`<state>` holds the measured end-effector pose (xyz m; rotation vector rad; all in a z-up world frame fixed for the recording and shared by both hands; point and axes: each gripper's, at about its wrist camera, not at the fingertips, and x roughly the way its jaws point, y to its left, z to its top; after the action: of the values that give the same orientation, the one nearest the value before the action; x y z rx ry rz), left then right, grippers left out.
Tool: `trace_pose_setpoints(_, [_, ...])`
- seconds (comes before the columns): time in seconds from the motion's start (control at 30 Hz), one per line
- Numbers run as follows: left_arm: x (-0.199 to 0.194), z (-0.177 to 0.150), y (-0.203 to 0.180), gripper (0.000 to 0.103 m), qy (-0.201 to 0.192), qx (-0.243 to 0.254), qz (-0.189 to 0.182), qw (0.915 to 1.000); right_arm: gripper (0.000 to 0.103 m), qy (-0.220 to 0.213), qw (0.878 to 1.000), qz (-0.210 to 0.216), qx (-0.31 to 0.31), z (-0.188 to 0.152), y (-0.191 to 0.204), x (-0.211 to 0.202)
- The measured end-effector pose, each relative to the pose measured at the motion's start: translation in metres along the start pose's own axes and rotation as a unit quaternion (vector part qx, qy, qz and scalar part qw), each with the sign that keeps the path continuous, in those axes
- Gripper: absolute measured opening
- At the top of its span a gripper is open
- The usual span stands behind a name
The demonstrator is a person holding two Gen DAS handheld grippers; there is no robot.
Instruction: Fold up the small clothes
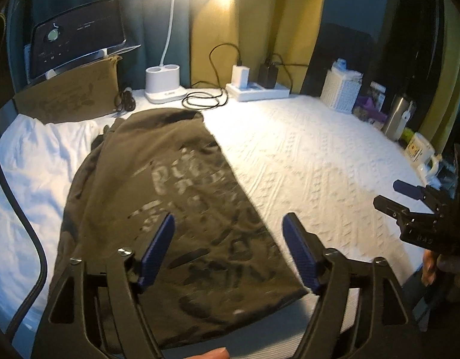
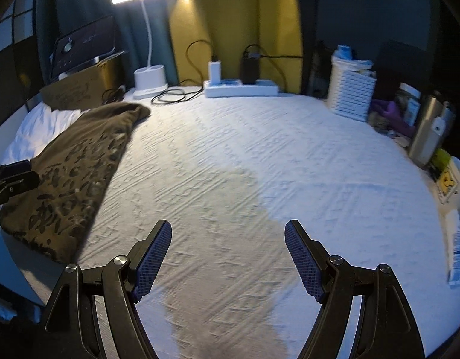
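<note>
An olive-brown printed shirt (image 1: pixel 182 197) lies folded into a long strip on the left part of the white textured table cover (image 1: pixel 319 161). My left gripper (image 1: pixel 230 224) hovers above the shirt's near end, open, with nothing between its blue pads. In the right wrist view the same shirt (image 2: pixel 77 176) lies at the left. My right gripper (image 2: pixel 228 233) stands open over bare cover in the middle, apart from the shirt. It also shows in the left wrist view as the right gripper (image 1: pixel 388 193) at the right edge, held by a hand (image 1: pixel 439 269).
Along the back stand a lit desk lamp (image 1: pixel 162 80), a power strip with chargers and cables (image 1: pixel 257 89), a white slotted basket (image 1: pixel 340 89), a metal flask (image 1: pixel 397 116) and a mug (image 1: pixel 421 155). A cardboard box (image 1: pixel 71 92) and a white cloth (image 1: pixel 35 155) lie at the left.
</note>
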<state>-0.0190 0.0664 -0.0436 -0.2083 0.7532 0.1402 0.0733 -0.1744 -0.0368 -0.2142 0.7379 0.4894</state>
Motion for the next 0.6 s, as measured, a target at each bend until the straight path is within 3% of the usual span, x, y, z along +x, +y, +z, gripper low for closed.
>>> trace_pose_setpoints(0.2, [-0.014,0.01,-0.013,0.082,-0.03,0.002,-0.008,0.9995,0.079,-0.016,1.0,0.004,0.011,0.006,-0.016,-0.023])
trace_pose_setpoints(0.33, [-0.033,0.019,-0.018,0.096,-0.068,0.007,0.003,0.9977,0.08,-0.031,0.999,0.004,0.004,0.012,-0.018,-0.04])
trace_pose_setpoints(0.6, [-0.058,0.028,-0.028,0.096,-0.106,0.031,0.024,0.9936,0.081,-0.074,0.997,-0.001,-0.008,0.028,-0.014,-0.078])
